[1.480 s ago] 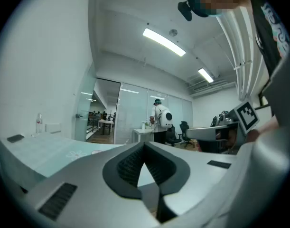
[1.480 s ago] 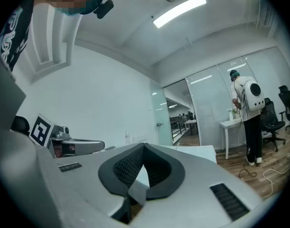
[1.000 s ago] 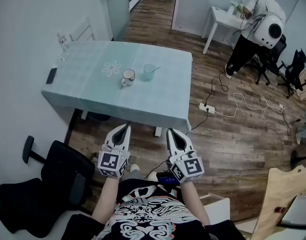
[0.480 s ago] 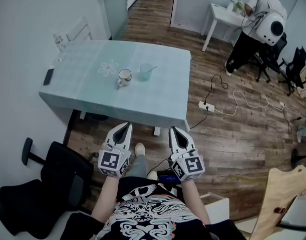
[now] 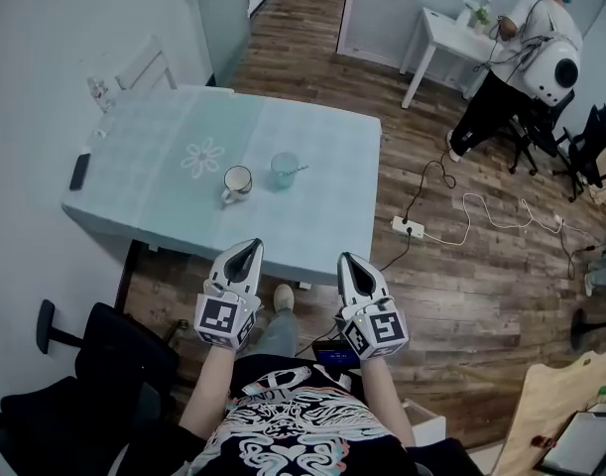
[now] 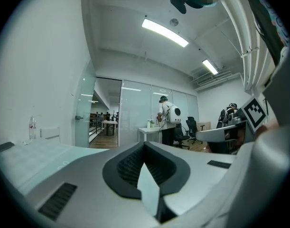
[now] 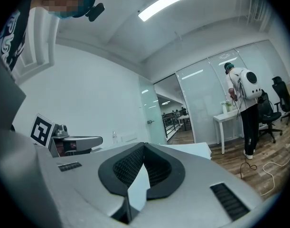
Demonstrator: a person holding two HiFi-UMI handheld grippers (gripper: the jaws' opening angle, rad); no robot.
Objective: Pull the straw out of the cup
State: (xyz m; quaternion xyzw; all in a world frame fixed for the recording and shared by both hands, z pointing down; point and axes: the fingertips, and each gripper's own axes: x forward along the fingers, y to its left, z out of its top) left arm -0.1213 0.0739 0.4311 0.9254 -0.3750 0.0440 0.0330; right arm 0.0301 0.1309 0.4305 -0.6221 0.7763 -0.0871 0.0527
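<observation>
So, your left gripper (image 5: 249, 247) and right gripper (image 5: 346, 260) were closed, empty; farther off: one mug (image 5: 236, 180), one cup (image 5: 283, 172), one straw (image 5: 299, 170).

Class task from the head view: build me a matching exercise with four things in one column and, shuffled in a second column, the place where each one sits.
Things: 1 teal cup; 2 white mug; 3 phone; 4 power strip.
Places: A on the wooden floor, right of the table; B by the table's left edge; C on the table, just left of the teal cup; D on the table, just right of the white mug.
Pairs: 1-D, 2-C, 3-B, 4-A.
</observation>
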